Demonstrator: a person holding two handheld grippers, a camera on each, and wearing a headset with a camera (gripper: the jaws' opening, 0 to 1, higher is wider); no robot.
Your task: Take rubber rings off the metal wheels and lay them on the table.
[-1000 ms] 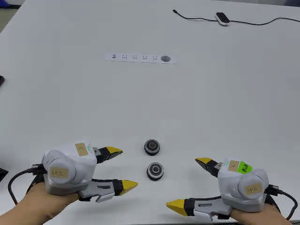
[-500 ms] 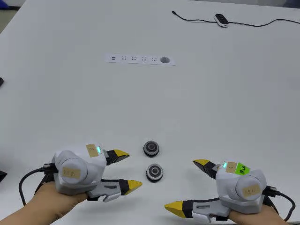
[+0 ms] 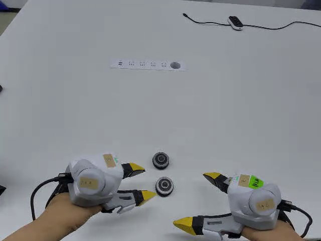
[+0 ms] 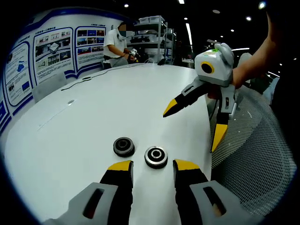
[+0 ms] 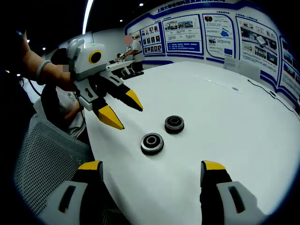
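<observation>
Two small metal wheels with dark rubber rings lie flat on the white table. The near wheel (image 3: 164, 186) (image 4: 156, 157) (image 5: 152, 143) sits just ahead of my left gripper (image 3: 142, 182) (image 4: 152, 166), which is open, its yellow tips a short way from the wheel. The far wheel (image 3: 161, 160) (image 4: 123, 146) (image 5: 174, 124) lies close behind it. My right gripper (image 3: 199, 200) (image 5: 149, 165) is open wide at the table's near edge, to the right of both wheels, with nothing between its fingers.
A white power strip (image 3: 147, 65) lies across the middle of the table. A black remote with a cable (image 3: 235, 22) rests at the far right. A mesh chair (image 4: 243, 140) stands by the table's near edge. A person works at the far end of the room.
My left gripper has moved right toward the near wheel, its tips now close to it. The right gripper has shifted slightly left and down. Both wheels stay put.
</observation>
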